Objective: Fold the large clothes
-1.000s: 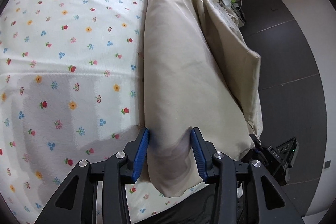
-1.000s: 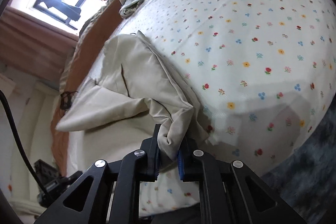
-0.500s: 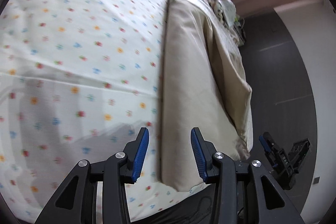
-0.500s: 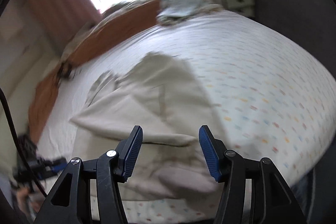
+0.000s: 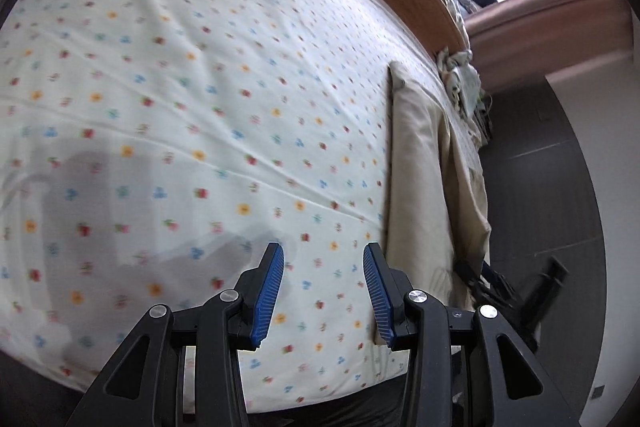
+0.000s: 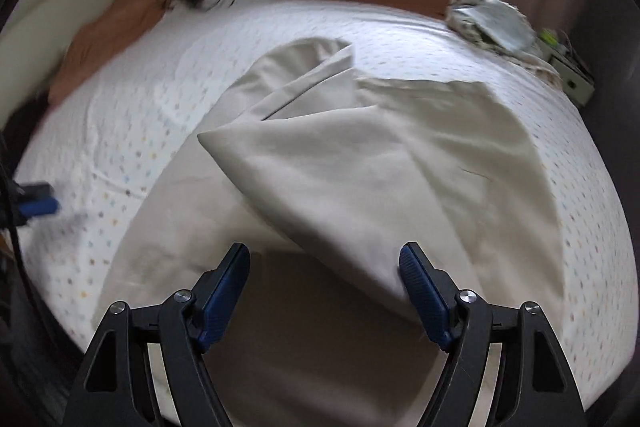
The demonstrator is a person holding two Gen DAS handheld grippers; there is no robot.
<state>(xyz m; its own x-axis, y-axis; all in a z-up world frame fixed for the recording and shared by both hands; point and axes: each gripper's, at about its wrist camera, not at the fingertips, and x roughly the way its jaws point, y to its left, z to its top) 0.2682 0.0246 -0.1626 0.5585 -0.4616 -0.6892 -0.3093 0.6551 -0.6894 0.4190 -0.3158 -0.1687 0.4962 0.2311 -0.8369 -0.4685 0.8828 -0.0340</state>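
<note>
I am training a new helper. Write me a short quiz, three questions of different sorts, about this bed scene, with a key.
1. True or false: the left gripper has the beige garment between its jaws.
2. Multiple choice: the sheet on the bed is A) plain grey, B) white with small flowers, C) striped.
3. Fill in: the right gripper hangs over the garment with its jaws ____.

Key:
1. False. Only the flowered sheet shows between them; the garment lies to their right in the left wrist view.
2. B.
3. Opening, with no cloth pinched.
</note>
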